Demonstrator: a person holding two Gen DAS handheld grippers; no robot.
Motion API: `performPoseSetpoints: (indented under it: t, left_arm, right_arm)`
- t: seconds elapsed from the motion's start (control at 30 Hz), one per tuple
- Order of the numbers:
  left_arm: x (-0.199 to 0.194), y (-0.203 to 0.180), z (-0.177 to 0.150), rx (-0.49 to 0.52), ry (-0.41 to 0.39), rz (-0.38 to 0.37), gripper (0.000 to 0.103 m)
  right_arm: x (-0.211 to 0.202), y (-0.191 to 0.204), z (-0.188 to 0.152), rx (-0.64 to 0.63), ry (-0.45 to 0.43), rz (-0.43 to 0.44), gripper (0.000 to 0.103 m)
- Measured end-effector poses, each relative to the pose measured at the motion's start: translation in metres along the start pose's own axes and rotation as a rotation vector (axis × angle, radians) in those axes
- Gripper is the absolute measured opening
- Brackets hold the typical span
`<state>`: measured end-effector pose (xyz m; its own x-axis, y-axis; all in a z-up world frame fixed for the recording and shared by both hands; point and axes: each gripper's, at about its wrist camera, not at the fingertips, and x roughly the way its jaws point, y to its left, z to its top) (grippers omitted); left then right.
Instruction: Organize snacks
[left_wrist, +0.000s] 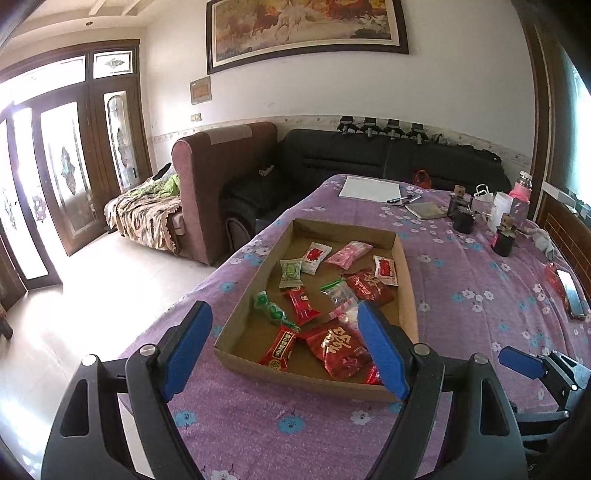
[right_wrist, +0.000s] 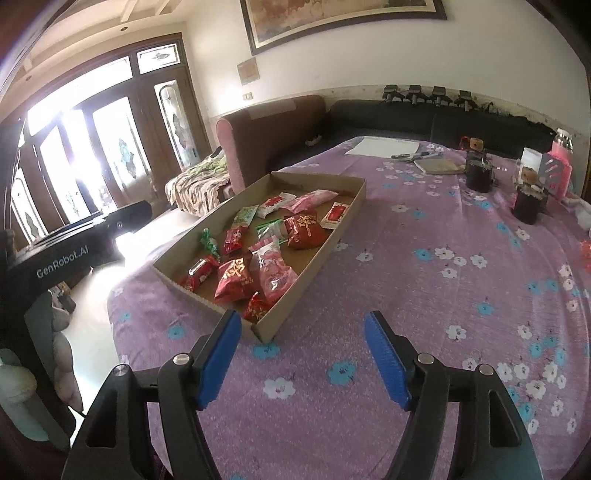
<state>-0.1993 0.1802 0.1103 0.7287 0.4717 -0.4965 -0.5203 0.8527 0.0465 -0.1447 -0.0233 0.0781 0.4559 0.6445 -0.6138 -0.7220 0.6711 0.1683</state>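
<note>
We hold the left hand-held gripper (left_wrist: 284, 347) above the near end of a shallow cardboard tray (left_wrist: 404, 266), its blue fingers (left_wrist: 186, 347) spread wide with nothing between them. The right hand-held gripper (right_wrist: 303, 354) hangs over bare cloth just beside the tray's (right_wrist: 354, 195) near corner, likewise wide apart and holding nothing.

The tray rests on a bench covered with a purple flowered cloth (left_wrist: 461, 314), close to the bench's left edge. Inside it lie the loose snacks (left_wrist: 325, 295): a big red packet with gold lettering (left_wrist: 338, 350) at the near end, a smaller red packet (left_wrist: 279, 349) to its left, a green wrapped sweet (left_wrist: 271, 308), a pale green packet (left_wrist: 290, 272), two white-and-red sachets (left_wrist: 312, 257) and a pink packet (left_wrist: 349, 253) toward the far end. In the right wrist view a clear pink bag (right_wrist: 273, 269) lies against the red packet with gold lettering (right_wrist: 234, 277).

Farther back on the bench we see a white sheet of paper (left_wrist: 369, 187), pens (left_wrist: 404, 200), a notebook (left_wrist: 428, 210), two dark jars (left_wrist: 463, 218) and a pink bottle (left_wrist: 521, 192). A phone (left_wrist: 570, 291) lies at the right edge.
</note>
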Motion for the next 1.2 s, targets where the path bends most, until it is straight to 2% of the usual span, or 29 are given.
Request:
performPoseSetpoints:
  t: [0.17, 0.27, 0.3, 0.37, 0.43, 0.53, 0.6, 0.67, 0.87, 1.2]
  left_arm:
    - [-0.011, -0.004, -0.001, 0.008, -0.046, 0.025, 0.082]
    - [-0.024, -0.002, -0.002, -0.007, -0.123, 0.063, 0.082]
    - [-0.032, -0.001, -0.003, -0.015, -0.170, 0.085, 0.084]
    - [-0.043, 0.002, -0.005, -0.031, -0.235, 0.108, 0.103]
    - [-0.053, 0.007, -0.006, -0.060, -0.297, 0.115, 0.103]
    - [-0.059, 0.014, -0.010, -0.105, -0.334, 0.126, 0.103]
    - [-0.054, 0.014, -0.010, -0.098, -0.309, 0.140, 0.103]
    - [-0.045, 0.012, -0.009, -0.071, -0.255, 0.111, 0.103]
    - [-0.022, 0.010, -0.014, -0.074, -0.095, 0.023, 0.103]
    - [0.000, 0.011, -0.030, -0.108, 0.063, -0.031, 0.103]
  right_arm:
    - [-0.004, 0.001, -0.004, -0.002, -0.003, 0.001, 0.072]
    - [-0.004, 0.002, -0.005, -0.005, -0.004, 0.000, 0.072]
    - [-0.005, 0.002, -0.006, -0.007, -0.005, -0.001, 0.072]
    - [-0.005, 0.004, -0.007, -0.013, -0.005, 0.000, 0.072]
    - [-0.005, 0.006, -0.008, -0.019, -0.003, 0.001, 0.072]
    - [-0.005, 0.010, -0.009, -0.029, -0.006, 0.005, 0.072]
    - [-0.005, 0.013, -0.010, -0.035, -0.007, 0.006, 0.072]
    - [-0.005, 0.016, -0.011, -0.039, -0.007, 0.010, 0.072]
    - [-0.002, 0.024, -0.013, -0.059, -0.005, -0.001, 0.072]
    - [0.005, 0.030, -0.011, -0.024, -0.015, -0.066, 0.079]
